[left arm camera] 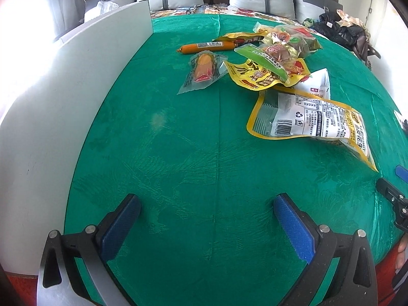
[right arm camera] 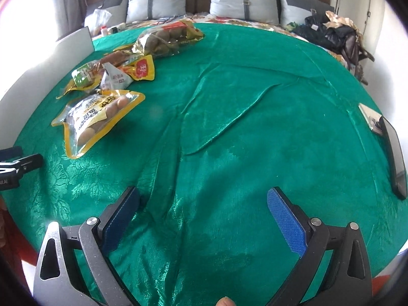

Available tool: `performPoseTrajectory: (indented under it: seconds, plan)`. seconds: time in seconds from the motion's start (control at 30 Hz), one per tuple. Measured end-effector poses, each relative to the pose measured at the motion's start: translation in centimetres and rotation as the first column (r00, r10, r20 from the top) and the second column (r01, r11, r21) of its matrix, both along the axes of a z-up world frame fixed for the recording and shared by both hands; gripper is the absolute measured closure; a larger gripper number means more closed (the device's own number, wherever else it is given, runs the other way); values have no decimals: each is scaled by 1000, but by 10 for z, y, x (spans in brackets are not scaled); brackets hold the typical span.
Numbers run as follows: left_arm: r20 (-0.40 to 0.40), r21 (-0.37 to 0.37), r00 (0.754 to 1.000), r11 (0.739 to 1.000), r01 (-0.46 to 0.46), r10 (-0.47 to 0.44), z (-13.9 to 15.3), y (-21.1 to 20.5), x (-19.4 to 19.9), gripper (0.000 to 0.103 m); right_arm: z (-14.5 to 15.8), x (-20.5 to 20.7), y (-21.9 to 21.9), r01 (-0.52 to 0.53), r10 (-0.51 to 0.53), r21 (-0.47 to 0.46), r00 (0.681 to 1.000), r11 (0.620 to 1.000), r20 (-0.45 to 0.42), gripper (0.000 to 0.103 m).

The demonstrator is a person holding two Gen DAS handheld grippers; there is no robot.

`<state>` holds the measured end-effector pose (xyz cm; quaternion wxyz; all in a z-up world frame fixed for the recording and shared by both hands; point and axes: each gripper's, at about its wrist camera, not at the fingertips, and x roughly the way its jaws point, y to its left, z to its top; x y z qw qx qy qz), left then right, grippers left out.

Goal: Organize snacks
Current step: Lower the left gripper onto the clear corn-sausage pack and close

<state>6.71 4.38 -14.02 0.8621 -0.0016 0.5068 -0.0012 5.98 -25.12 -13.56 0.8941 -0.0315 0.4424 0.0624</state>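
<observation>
Several snack packets lie in a loose pile on a green cloth [left arm camera: 178, 153]. In the left wrist view a large yellow-edged peanut bag [left arm camera: 311, 119] lies nearest, with an orange sausage stick [left arm camera: 207, 46], a clear wrapped sausage [left arm camera: 202, 70] and yellow and green packets [left arm camera: 265, 74] beyond. My left gripper [left arm camera: 207, 204] is open and empty, low over bare cloth short of the pile. In the right wrist view the peanut bag [right arm camera: 94, 117], small packets [right arm camera: 114, 76] and a bag of brown round snacks [right arm camera: 168, 39] lie at upper left. My right gripper [right arm camera: 204, 199] is open and empty over wrinkled cloth [right arm camera: 242, 127].
A white board [left arm camera: 63, 102] stands along the cloth's left side. A dark phone-like slab [right arm camera: 394, 158] lies at the right edge. Grey pillows [right arm camera: 242, 0] and a heap of dark bags [right arm camera: 331, 35] sit at the back. The other gripper's tip shows at each view's edge [left arm camera: 392, 196] [right arm camera: 15, 168].
</observation>
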Motion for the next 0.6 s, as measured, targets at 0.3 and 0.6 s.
performPoseTrajectory:
  seconds: [0.3,0.6]
  plan:
    - [-64,-7,998,1000,18,-18,2,5,3,0,-1,0,4,27,-27,6,1000,1000,10,1]
    - [-46,-113,999,994,-3,-2,13,14,1,0,0,-1,3,24,-24,7,1000,1000,10,1]
